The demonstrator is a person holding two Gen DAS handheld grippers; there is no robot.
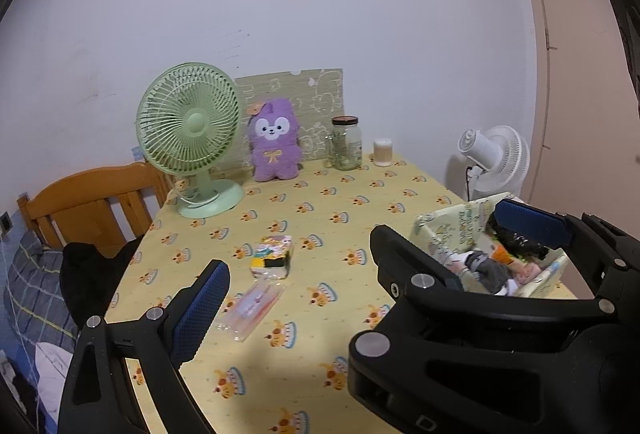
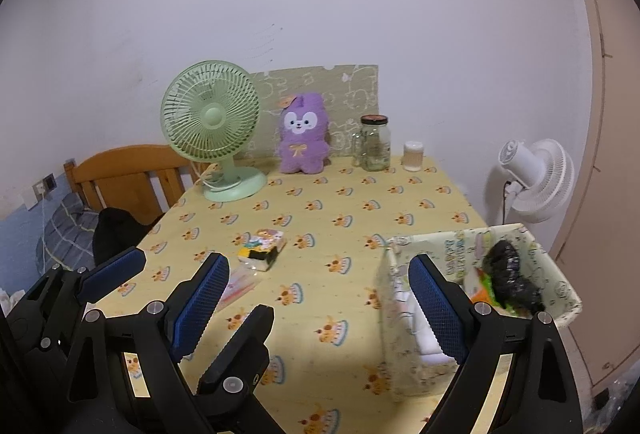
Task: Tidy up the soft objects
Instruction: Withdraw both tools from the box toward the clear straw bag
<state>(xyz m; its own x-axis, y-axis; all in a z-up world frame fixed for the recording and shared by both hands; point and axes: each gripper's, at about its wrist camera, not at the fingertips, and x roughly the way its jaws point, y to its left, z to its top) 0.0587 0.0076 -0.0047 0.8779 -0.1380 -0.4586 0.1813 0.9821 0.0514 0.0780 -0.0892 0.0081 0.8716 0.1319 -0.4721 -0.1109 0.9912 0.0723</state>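
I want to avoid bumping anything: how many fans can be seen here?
2. The green fan stands on the table's far left corner beside the purple plush; the white fan stands beyond the table's right edge. Others may be hidden.

A table (image 2: 360, 218) stood against the wall. Along its back edge, left to right, stood a desk fan (image 2: 214, 132), a plush toy (image 2: 304, 136), a jar (image 2: 375, 142) and a small cup (image 2: 413, 155). A packet (image 2: 262, 246) lay mid-table, a flat pouch (image 1: 254, 308) just before it. A basket (image 2: 536, 242) sat at the right edge, holding clothes. A floor fan (image 2: 538, 178) stood behind it, off the table.
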